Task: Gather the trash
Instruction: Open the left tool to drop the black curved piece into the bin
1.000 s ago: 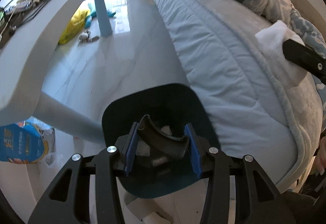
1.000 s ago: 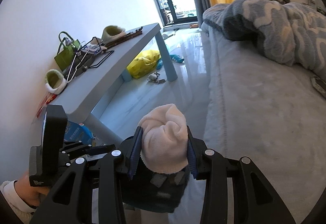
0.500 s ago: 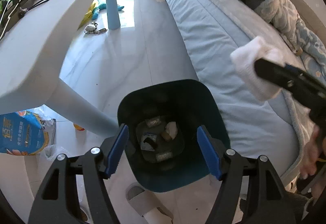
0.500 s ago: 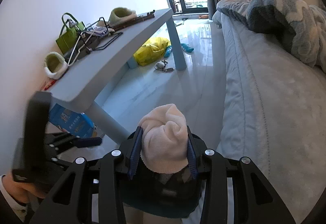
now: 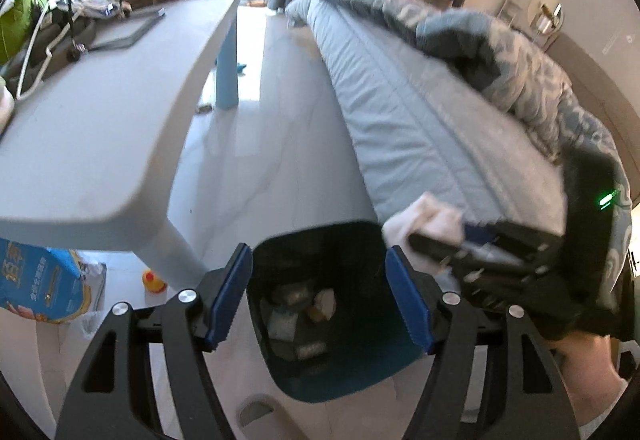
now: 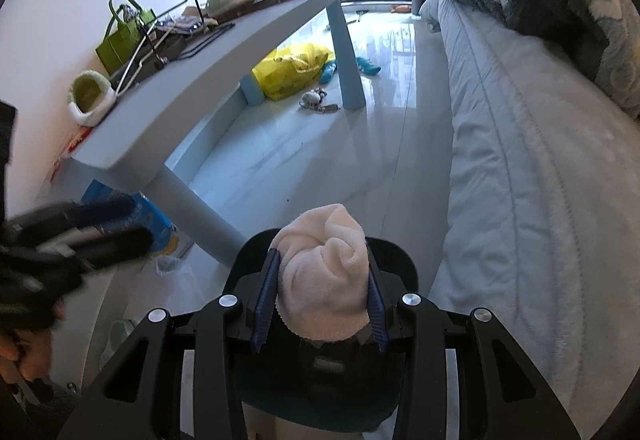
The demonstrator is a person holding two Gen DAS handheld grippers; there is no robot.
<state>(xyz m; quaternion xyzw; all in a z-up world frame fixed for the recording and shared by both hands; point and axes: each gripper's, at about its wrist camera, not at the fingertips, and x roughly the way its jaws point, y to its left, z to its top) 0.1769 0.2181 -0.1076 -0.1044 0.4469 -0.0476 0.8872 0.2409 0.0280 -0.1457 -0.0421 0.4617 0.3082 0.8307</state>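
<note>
Bedroom floor: dark teal plastic bin (image 5: 340,376) part-filled; my right gripper (image 6: 322,296) clamps a white cloth wad (image 6: 326,280) above its rim, undropped; my left gripper (image 5: 320,300) half-open, closing on nothing.

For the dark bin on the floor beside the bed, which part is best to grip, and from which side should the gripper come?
Grip the rim of the dark bin, coming from above with one finger inside and one outside. The bin stands upright with its mouth open, its wall looks thin, and its body seems too wide for the jaws. The left gripper is empty above it; the right gripper holds a white cloth.
</note>
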